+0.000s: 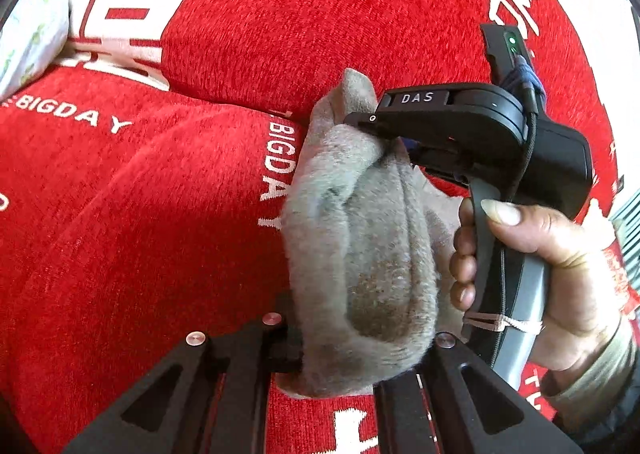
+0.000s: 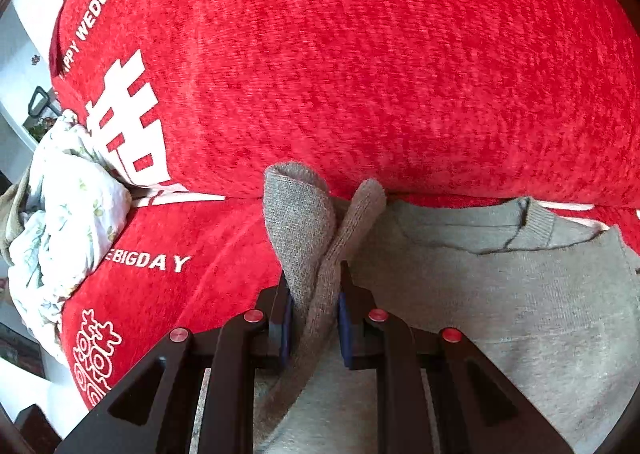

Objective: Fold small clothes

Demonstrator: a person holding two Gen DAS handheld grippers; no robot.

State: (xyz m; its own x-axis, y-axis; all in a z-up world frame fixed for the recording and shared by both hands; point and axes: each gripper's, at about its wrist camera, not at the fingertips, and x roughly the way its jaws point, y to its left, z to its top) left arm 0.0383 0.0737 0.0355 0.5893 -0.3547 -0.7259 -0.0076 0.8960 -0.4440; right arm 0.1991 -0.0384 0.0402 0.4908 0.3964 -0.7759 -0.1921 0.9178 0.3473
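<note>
Your left hand-held gripper (image 1: 336,358) is clamped on a bunched fold of the grey sweater (image 2: 520,294), and your right hand-held gripper (image 2: 314,318) pinches a doubled-over strip of the same knit, which stands up between its blue pads (image 2: 344,330). The sweater lies on the red sofa (image 2: 400,74), its ribbed collar (image 2: 536,226) at the seat's back edge.

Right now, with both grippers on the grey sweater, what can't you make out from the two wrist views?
- Left gripper pads: left wrist view, the bunched grey sweater covers them.
- Sweater's lower hem and far sleeve: right wrist view, cut off by the bottom and right edges.
- Right gripper fingertips: left wrist view, buried in fabric.
- Floral cloth: its kind is unclear, crumpled at the left edge.
</note>
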